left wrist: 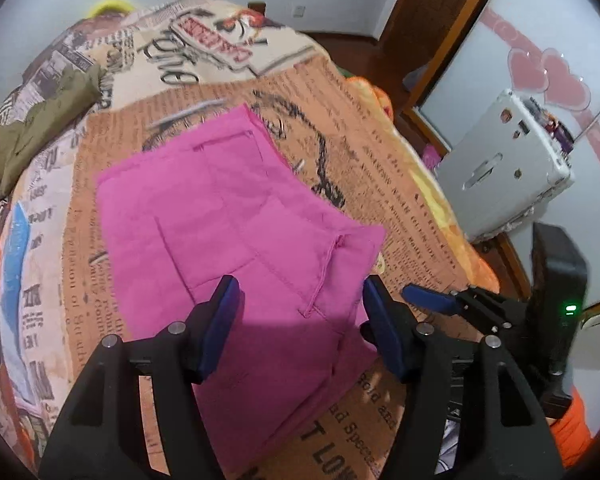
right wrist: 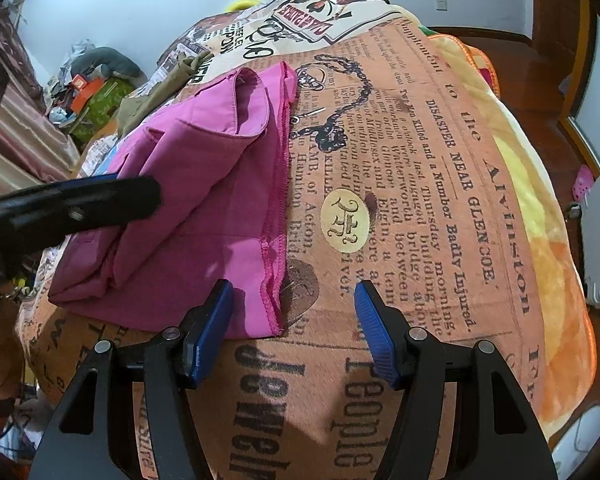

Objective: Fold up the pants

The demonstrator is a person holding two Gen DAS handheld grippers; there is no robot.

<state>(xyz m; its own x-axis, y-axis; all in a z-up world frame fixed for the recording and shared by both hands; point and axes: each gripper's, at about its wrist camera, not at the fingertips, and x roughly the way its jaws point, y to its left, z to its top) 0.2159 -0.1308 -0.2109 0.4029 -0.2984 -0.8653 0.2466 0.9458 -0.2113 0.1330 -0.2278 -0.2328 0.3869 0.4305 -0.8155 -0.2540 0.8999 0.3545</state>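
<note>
Pink pants (left wrist: 236, 216) lie folded on the blanket (right wrist: 420, 184); left gripper (left wrist: 300, 320) and right gripper (right wrist: 294, 320) both spread, empty. Risk: loose top layers slipping apart if nudged.

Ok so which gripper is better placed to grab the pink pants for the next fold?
Probably left. The left gripper hangs open directly over the pink pants, fabric between its fingers. The right gripper is open too, but mostly over the printed blanket, beside the pants' stitched edge.
</note>
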